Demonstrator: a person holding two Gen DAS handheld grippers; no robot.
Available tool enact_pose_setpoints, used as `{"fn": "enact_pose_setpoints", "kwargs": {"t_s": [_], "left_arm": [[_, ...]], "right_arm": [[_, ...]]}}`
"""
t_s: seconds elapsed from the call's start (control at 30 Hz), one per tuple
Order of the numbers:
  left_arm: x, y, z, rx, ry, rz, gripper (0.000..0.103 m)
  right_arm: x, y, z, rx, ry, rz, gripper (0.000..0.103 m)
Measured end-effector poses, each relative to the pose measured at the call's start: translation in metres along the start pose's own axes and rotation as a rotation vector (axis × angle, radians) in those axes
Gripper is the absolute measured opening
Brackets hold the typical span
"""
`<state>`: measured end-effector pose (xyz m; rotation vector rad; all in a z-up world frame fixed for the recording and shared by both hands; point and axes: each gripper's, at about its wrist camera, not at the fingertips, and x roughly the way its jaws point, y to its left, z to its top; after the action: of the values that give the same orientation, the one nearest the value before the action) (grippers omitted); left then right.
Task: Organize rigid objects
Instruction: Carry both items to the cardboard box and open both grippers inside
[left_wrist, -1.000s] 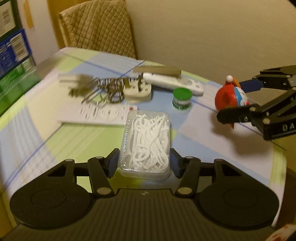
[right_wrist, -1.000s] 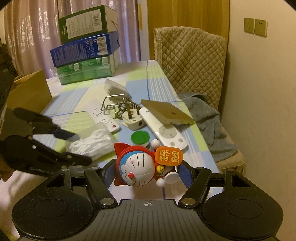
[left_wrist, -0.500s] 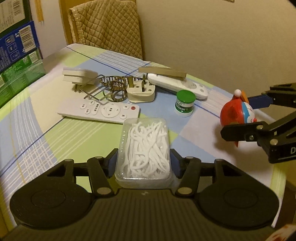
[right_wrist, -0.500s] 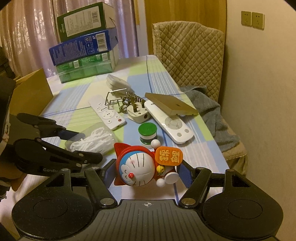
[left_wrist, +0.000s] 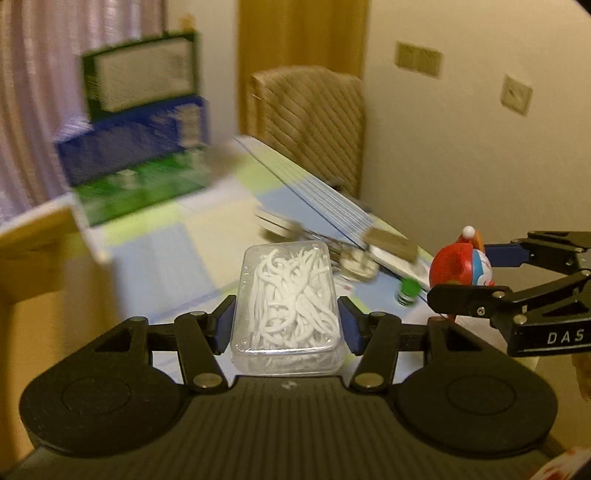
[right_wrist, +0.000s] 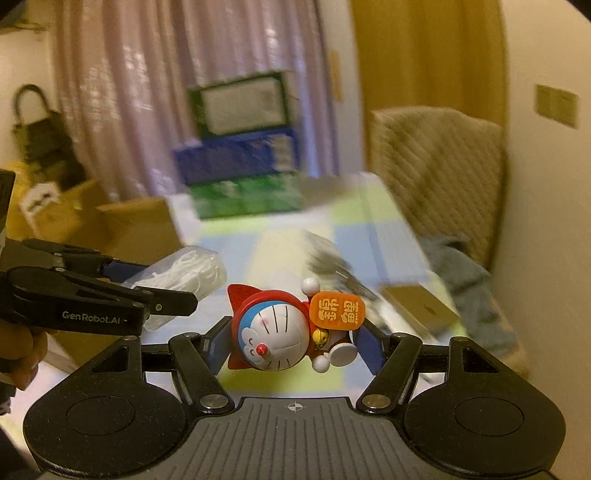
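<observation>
Here, the left gripper (left_wrist: 285, 325) is clamped on a clear plastic box of floss picks (left_wrist: 286, 306), its blue pads (left_wrist: 347, 329) pressing the box's two long sides near the box's near end. The box is held clear above the table (left_wrist: 147, 254), lid up, with most of its length projecting beyond the pads. The right gripper (right_wrist: 291, 345) holds a red-and-blue cat figurine (right_wrist: 275, 332), the pads bearing on the head and on the body behind its orange sign; the figurine lies tipped on its side, also off the table. In the left view, the right gripper and figurine appear at far right, level with the box and near it but apart.

Beyond the box, at the table's right edge, lie a white plug (left_wrist: 356, 266), a white remote under a tan flat box (left_wrist: 391, 242), and a small green-capped jar (left_wrist: 406, 290). Stacked cartons (left_wrist: 140, 147) stand at the far left and a padded chair (left_wrist: 306, 122) at the far end. Motion blur smears these, so their exact contacts cannot be read.

Risks, as judged: the smooth box is gripped near one end and could pivot or slide out under a quick swing. The rounded figurine could roll between its pads. With both loads carried side by side, a converging path could knock one loose.
</observation>
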<state>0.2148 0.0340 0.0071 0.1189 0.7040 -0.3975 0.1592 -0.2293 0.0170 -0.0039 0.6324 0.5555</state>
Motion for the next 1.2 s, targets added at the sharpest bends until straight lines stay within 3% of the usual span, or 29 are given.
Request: {"fn": "enact_pose_setpoints", "kwargs": {"t_s": [0.23,0.47,0.73,1.2], "left_arm": [[-0.086,0.071,-0.004,-0.023,-0.018,0.183,0.052],[-0.126,0.148,-0.029,-0.068,0.039,0.293,0.052],[-0.13,0.202,-0.063,-0.115,0.087,0.313,0.052],[-0.099,0.227,-0.086,-0.136,0.124,0.291,0.053]], "right_arm": [[0.02,0.081,0.052,-0.064,0.01,0.193,0.066],[0.068,0.169,0.068,-0.14,0.095,0.34,0.066],[0.137,0.241,0.048,-0.314,0.195,0.347,0.066],[0.183,0.254,0.018,-0.415,0.25,0.322,0.066]]}}
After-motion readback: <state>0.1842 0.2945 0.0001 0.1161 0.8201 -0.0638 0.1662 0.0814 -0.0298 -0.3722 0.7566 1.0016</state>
